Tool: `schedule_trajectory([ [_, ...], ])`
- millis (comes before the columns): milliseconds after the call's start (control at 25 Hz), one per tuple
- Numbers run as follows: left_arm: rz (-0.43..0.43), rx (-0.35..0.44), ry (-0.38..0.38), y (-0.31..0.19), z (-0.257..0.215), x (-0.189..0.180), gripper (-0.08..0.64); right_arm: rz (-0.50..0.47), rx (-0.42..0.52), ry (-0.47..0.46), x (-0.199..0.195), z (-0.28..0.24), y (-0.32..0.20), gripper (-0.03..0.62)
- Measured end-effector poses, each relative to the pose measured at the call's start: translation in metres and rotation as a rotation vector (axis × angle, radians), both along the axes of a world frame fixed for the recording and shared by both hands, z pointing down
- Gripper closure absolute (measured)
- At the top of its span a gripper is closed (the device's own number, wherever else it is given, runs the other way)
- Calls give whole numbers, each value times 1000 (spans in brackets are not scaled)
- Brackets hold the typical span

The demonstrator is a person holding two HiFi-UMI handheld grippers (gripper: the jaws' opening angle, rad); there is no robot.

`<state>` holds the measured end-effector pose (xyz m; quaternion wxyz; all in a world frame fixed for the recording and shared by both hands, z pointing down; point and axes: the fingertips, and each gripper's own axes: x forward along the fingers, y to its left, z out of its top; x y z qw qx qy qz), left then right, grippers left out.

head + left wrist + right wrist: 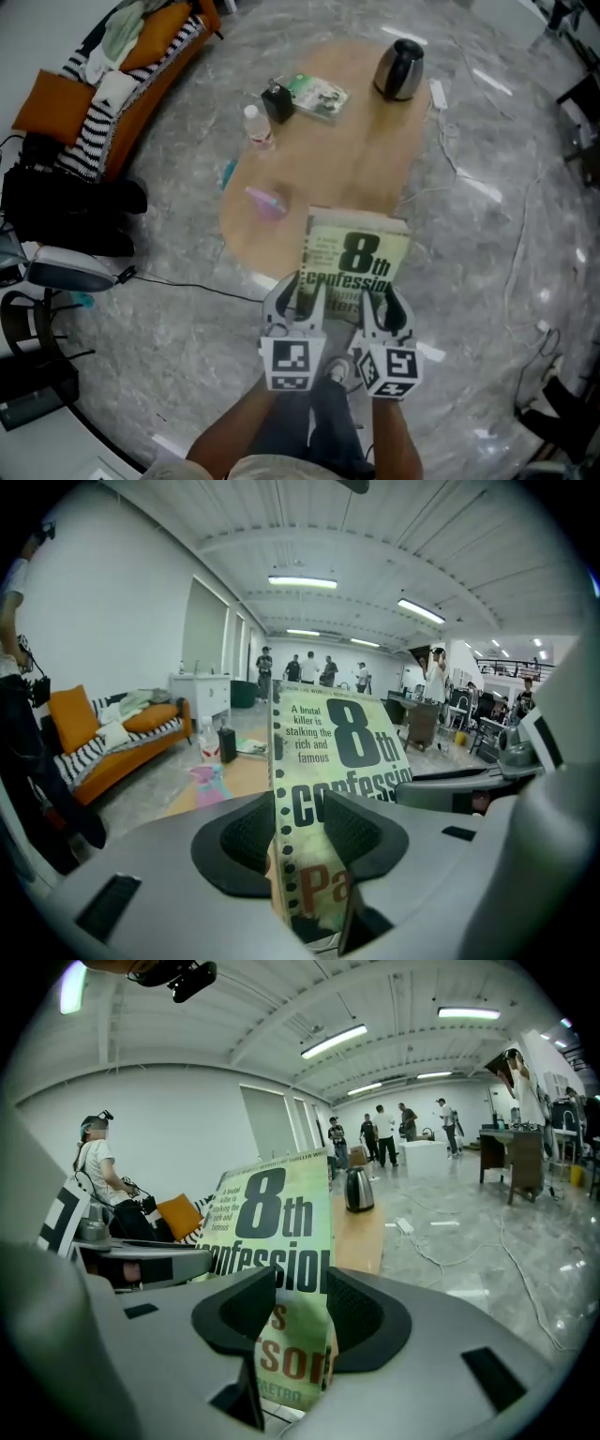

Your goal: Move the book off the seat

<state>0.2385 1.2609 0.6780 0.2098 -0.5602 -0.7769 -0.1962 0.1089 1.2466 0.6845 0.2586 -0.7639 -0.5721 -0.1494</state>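
Book (361, 253) is up in the air, front cover facing up, and both grippers grip its near edge. Left gripper (298, 298) is clamped on the near left corner, right gripper (380, 305) on the near right. Each gripper view shows the cover running between the pads.

From the head view the book hangs over the near end of the oval wooden tabletop (356, 150).
- Nearest thing ahead: pink item (265, 202), just left of the book.
- Further on: bottle (258, 125), black case (277, 101) and packet (319, 94) in a cluster.
- Far right end: kettle (399, 68).
- The middle of the tabletop beyond the book is bare wood.

Sofa (173, 67), piled with cloth, is well apart at upper left. A black cable (187, 284) crosses the floor left of the grippers. People stand far down the room.
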Motion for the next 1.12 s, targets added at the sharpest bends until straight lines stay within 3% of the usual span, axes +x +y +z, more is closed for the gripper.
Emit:
schedule_trajectory([
  [560,25,160,19,41,164,0,394,37,162,24,1,163,36,426],
  [1120,16,183,9,64,213,4,393,26,227,55,5,209,58,426],
])
